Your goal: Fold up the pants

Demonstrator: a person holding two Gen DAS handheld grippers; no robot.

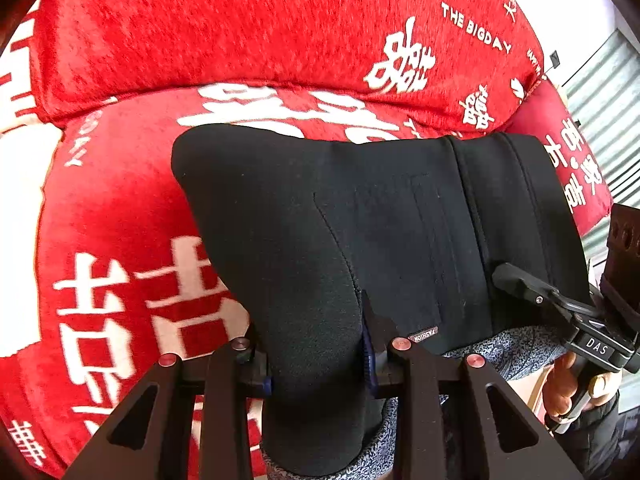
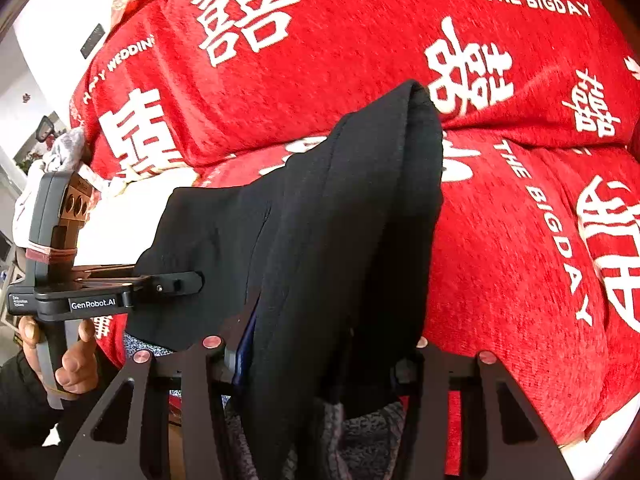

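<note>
While I watch both wrist views, the black pants [image 1: 360, 220] hang bunched in front of a sofa covered in red fabric [image 1: 200, 20] printed with white characters and the words "THE BIGDAY". My left gripper [image 1: 316, 360] has its fingers closed on a thick fold of the pants, the cloth filling the gap between them and draping down over the frame. My right gripper [image 2: 316, 364] is clamped the same way on another bundle of the pants, with black cloth rising from between its fingers to a peak against the sofa's back cushion [image 2: 360, 32]. From the left view I see the right gripper off to the side, its fingertip against the waistband end, where a small "FASHION" label [image 1: 423, 334] shows upside down. A grey speckled lining [image 1: 500, 344] peeks out beneath the lower edge of the pants. Each handle is held in a bare hand [image 2: 76, 360].
</note>
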